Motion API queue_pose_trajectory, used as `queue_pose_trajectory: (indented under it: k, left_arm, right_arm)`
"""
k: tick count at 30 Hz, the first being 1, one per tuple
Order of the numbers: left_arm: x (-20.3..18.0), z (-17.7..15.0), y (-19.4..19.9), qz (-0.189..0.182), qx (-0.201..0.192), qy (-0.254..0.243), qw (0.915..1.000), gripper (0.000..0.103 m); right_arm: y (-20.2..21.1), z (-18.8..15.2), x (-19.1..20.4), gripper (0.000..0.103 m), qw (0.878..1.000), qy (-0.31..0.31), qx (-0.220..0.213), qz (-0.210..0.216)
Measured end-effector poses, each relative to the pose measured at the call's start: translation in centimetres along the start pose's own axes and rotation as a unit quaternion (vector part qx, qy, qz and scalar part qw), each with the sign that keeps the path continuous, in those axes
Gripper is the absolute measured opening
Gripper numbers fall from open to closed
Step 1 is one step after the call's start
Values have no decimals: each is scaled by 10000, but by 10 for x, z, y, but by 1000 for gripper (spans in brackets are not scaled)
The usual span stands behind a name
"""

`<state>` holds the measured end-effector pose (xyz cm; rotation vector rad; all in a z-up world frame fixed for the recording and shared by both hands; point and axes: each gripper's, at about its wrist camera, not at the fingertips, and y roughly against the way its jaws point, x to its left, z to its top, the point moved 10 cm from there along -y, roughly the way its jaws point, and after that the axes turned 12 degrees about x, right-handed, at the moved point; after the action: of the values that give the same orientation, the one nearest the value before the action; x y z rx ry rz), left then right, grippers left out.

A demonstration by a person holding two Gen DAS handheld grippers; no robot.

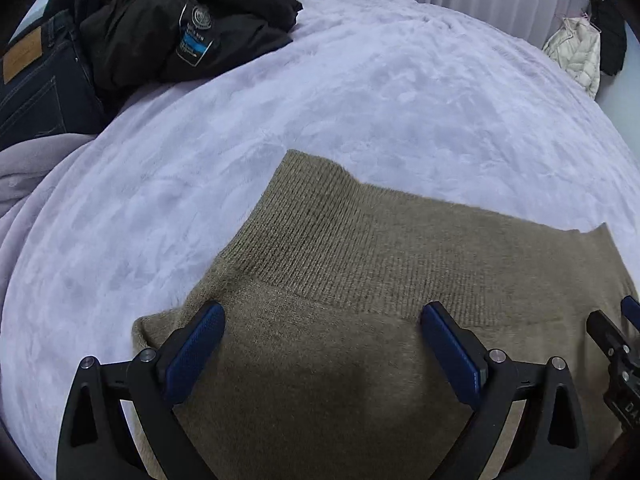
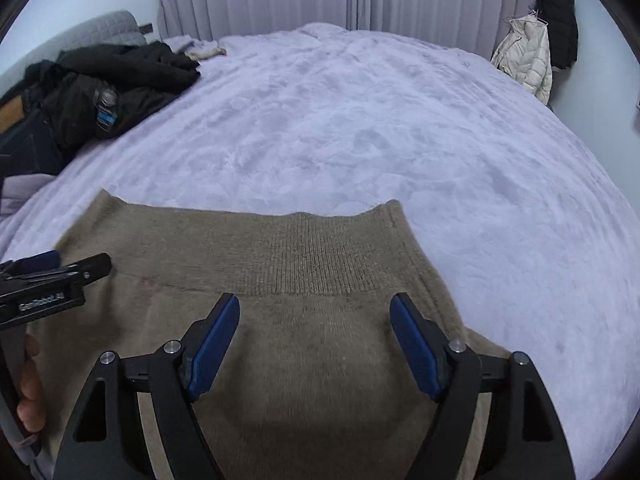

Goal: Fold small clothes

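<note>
Between and beyond both pairs of jaws, the olive-brown knitted garment lies flat on the lilac plush bed, ribbed band farthest away. Left gripper and right gripper stand apart, holding nothing. Folding seems unfinished; black jacket waits far left.

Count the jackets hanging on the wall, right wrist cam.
2, both at the far right past the bed: a cream puffer jacket on a hanger, and a black jacket hanging just right of it, higher. More may be hidden behind them.
</note>
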<state>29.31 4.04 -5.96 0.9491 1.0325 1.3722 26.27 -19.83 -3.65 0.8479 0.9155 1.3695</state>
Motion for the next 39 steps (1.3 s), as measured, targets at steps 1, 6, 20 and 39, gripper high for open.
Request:
queue_pose_trajectory:
  k: [1, 6, 20, 39]
  left_arm:
    - [3, -2, -6, -22, -116, -25, 9999, 103]
    - [8, -3, -10, -405, -546, 136, 9976, 103]
    - [-26, 30, 23, 206, -834, -419, 9954, 103]
    - [-6, 30, -28, -175, -495, 80, 9986, 103]
  right_arm:
    - [-15, 1, -2, 80, 9997, -7, 145, -199]
    - [-26, -8, -33, 81, 9981, -605, -105, -64]
    - [12, 27, 0, 83, 9990, -93, -245, -373]
    - [-55, 23, -40, 85, 9967, -798, 38, -143]
